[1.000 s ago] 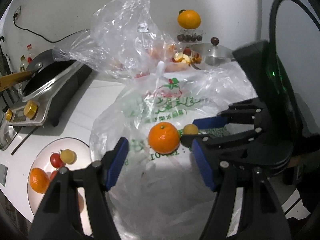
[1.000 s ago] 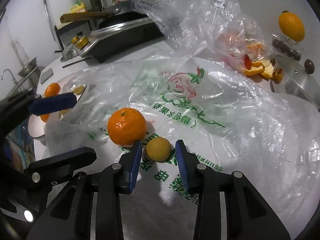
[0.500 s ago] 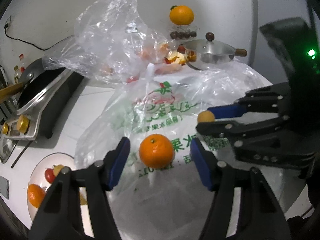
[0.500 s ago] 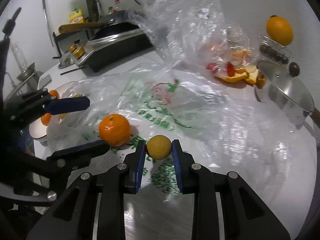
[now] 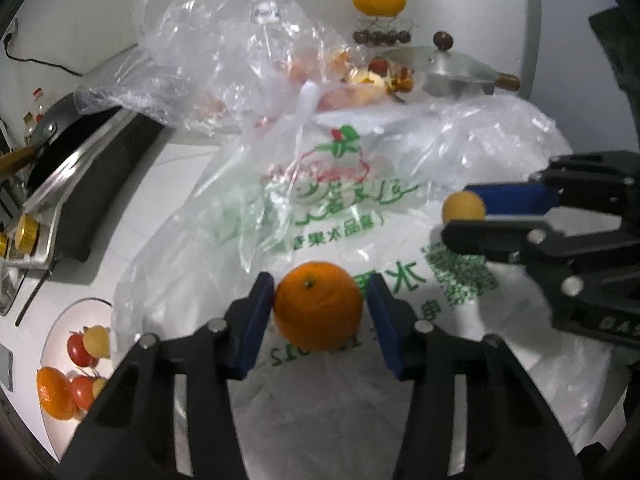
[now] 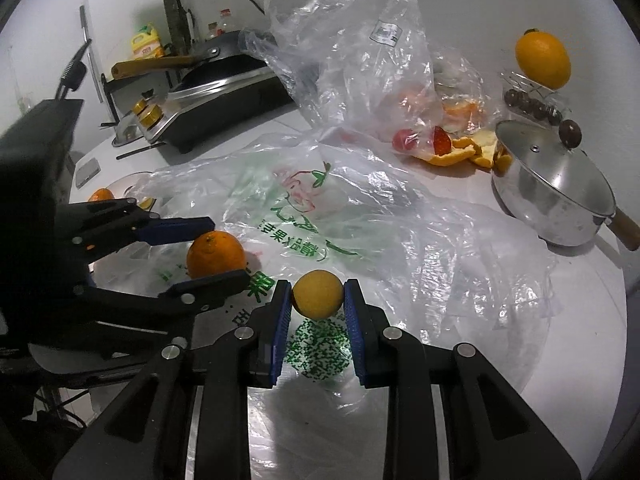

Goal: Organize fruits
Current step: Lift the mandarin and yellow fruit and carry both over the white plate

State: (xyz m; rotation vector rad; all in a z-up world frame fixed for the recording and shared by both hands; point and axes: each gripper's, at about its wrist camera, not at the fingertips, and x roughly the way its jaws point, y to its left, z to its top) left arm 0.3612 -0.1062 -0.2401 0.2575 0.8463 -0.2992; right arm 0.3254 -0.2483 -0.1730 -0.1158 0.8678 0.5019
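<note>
An orange (image 5: 318,306) rests on the printed plastic bag (image 5: 340,208). My left gripper (image 5: 320,304) straddles it, jaws closing, with both blue pads against its sides; the right wrist view shows the same orange (image 6: 216,254) between those fingers. My right gripper (image 6: 318,300) is shut on a small yellow fruit (image 6: 318,294), held just above the bag. In the left wrist view that yellow fruit (image 5: 464,208) hangs to the right. At the lower left stands a white plate (image 5: 56,340) holding tomatoes, an orange and small yellow fruits.
A clear crumpled bag (image 5: 224,52) with peel and fruit stands behind. Far right is a lidded steel pan (image 6: 552,196), with an orange (image 6: 542,58) on a stand above it. A stove with a frying pan (image 5: 80,168) lies at the left.
My left gripper came down and forward around the orange and its jaws narrowed onto it. The right gripper closed on the yellow fruit and lifted it off the bag, drifting right.
</note>
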